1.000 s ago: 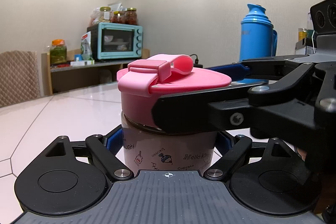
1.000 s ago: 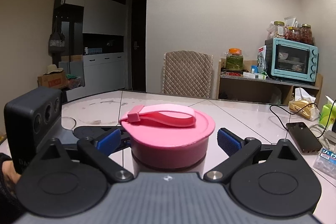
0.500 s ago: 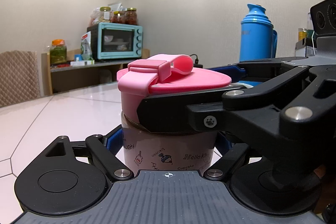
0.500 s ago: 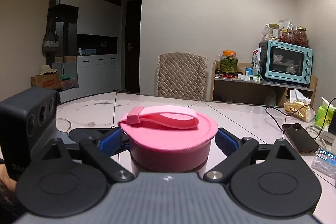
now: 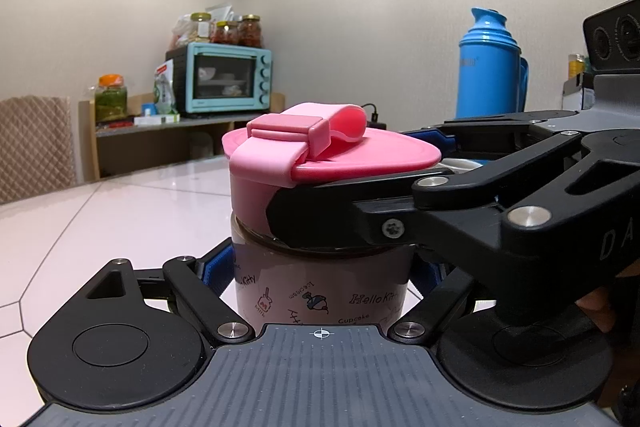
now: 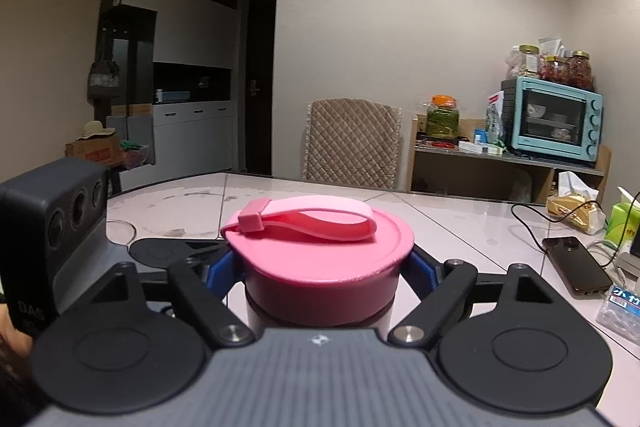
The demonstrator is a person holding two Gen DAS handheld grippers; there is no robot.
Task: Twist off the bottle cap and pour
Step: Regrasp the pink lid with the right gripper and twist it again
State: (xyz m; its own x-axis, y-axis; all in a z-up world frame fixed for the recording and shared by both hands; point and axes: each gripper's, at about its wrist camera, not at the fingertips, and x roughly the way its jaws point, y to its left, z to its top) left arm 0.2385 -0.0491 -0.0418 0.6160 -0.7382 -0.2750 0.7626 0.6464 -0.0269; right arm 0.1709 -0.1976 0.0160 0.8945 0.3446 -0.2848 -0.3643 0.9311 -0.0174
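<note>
The left gripper (image 5: 322, 269) has its blue pads pressed against both sides of the bottle (image 5: 320, 291), holding the printed body upright just above the white table (image 5: 100, 223). The right gripper (image 6: 320, 267) is clamped on the pink cap (image 6: 320, 267), its fingers touching the cap's rim on either side, and in the left wrist view its black finger crosses the cap's front. Behind stand a blue thermos (image 5: 490, 67), a teal toaster oven (image 6: 552, 119) and a phone (image 6: 576, 265).
</note>
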